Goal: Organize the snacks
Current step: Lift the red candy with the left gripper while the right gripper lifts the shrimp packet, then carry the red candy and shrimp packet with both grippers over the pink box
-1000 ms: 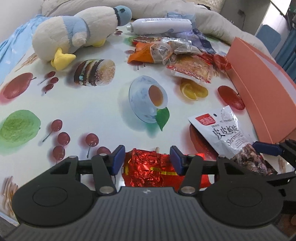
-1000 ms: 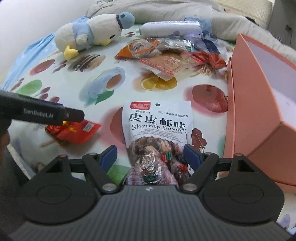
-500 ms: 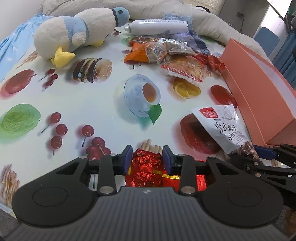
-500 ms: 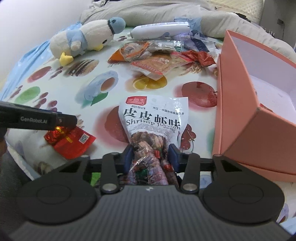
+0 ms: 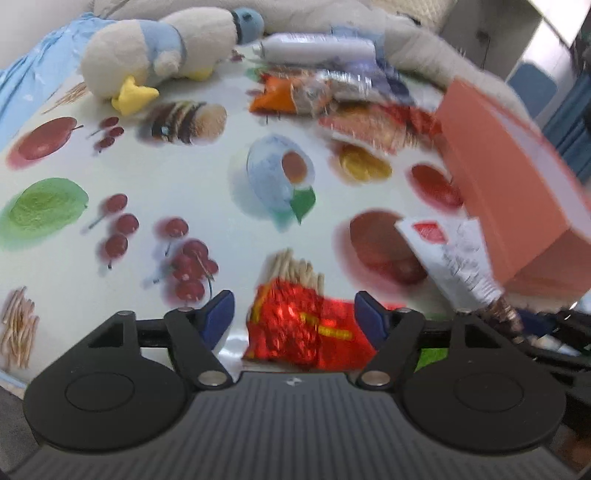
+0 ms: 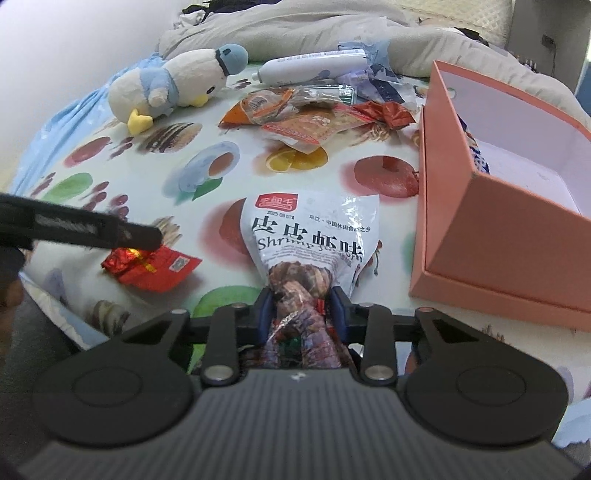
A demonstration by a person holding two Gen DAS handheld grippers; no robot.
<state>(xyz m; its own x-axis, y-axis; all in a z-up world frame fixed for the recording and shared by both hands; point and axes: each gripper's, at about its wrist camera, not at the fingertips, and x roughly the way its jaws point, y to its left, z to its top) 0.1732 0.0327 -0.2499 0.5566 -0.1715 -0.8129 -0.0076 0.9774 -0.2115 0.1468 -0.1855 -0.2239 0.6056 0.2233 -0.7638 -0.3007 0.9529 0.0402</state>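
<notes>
My right gripper [image 6: 302,308] is shut on the bottom of the white shrimp-flavour snack bag [image 6: 312,236], which lies on the fruit-print cloth; the bag also shows in the left wrist view [image 5: 454,254]. My left gripper [image 5: 293,317] is open, with its fingers on either side of the red foil snack packet [image 5: 299,328]. The packet lies on the cloth and also shows in the right wrist view [image 6: 151,267], under the left gripper's finger [image 6: 92,232]. The open pink box [image 6: 517,206] stands to the right.
A pile of snack packets [image 6: 314,114] lies at the back middle, with a white bottle [image 6: 310,64] behind it. A plush duck [image 6: 173,85] sits at the back left. A grey blanket [image 6: 295,29] borders the far edge.
My left gripper was shut on the red packet half a second ago and has opened; the packet stays on the cloth. My right gripper has closed tighter on the shrimp bag.
</notes>
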